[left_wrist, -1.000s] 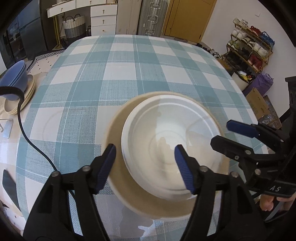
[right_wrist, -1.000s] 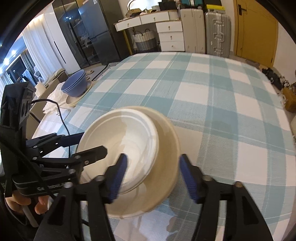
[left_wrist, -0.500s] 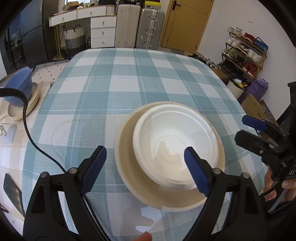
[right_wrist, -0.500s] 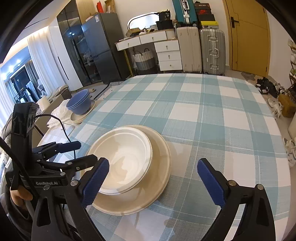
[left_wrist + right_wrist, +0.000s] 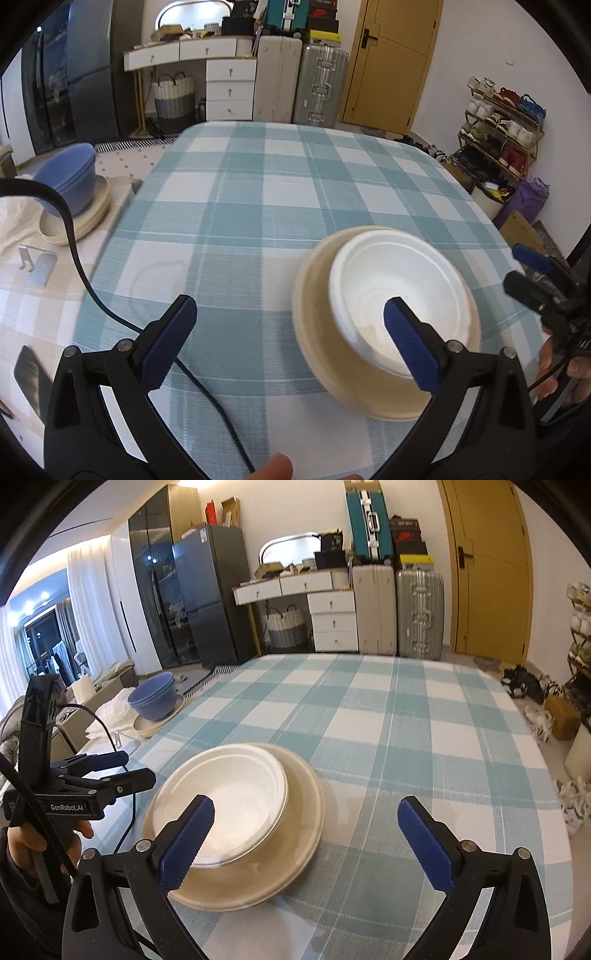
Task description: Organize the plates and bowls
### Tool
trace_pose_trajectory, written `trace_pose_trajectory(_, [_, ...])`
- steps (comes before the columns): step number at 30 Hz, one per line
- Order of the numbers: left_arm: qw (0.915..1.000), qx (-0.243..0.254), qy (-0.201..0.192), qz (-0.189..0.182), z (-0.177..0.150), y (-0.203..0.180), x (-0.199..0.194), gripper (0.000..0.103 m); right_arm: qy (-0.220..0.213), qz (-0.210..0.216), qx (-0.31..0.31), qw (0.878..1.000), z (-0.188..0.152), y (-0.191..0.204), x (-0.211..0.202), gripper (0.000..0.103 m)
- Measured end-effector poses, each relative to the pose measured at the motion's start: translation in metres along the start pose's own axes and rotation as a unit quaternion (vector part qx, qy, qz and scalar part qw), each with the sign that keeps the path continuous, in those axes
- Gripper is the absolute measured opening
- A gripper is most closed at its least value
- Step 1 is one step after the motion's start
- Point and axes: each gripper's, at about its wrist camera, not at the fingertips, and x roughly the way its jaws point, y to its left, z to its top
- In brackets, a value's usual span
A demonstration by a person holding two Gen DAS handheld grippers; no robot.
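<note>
A white bowl (image 5: 399,273) (image 5: 236,790) sits inside a wider beige plate (image 5: 314,332) (image 5: 303,834) on the checked table. My left gripper (image 5: 289,302) hovers to the left of the plate with its jaws opening; only the right finger overlaps the bowl in the picture, and nothing is gripped. My right gripper (image 5: 306,805) hangs over the plate's right half, jaws opening wide, pads clear of the rim. Each gripper shows in the other's view: the right gripper (image 5: 517,267) at the edge, the left gripper (image 5: 138,766) beside the plate. Stacked blue bowls (image 5: 70,177) (image 5: 155,698) rest on a pile of beige plates (image 5: 88,221) (image 5: 147,727) at the far left.
The blue-and-white checked tablecloth (image 5: 406,720) stretches away behind the plate. A black cable (image 5: 92,291) trails across the left side, near a metal bracket (image 5: 37,262) and a dark flat object (image 5: 29,376). Suitcases, drawers and a shoe rack stand beyond the table.
Both grippers opened from around the bowl and plate and drew back and up. The left view swung left, so the plate now lies to its right.
</note>
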Motion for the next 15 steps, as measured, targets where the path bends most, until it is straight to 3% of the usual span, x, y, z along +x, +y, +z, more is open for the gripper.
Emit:
trace_pose_trajectory(7, [0.9997, -0.006, -0.018, 0.015, -0.011, 0.016, 0.003, 0.101, -0.039, -0.025, -0.033, 0.998, -0.008, 0.002, -0.006, 0.102])
trace_pose_trajectory(15, [0.998, -0.006, -0.056, 0.029, -0.019, 0.021, -0.001, 0.101, -0.052, -0.037, -0.021, 0.998, -0.016, -0.008, 0.001, 0.102])
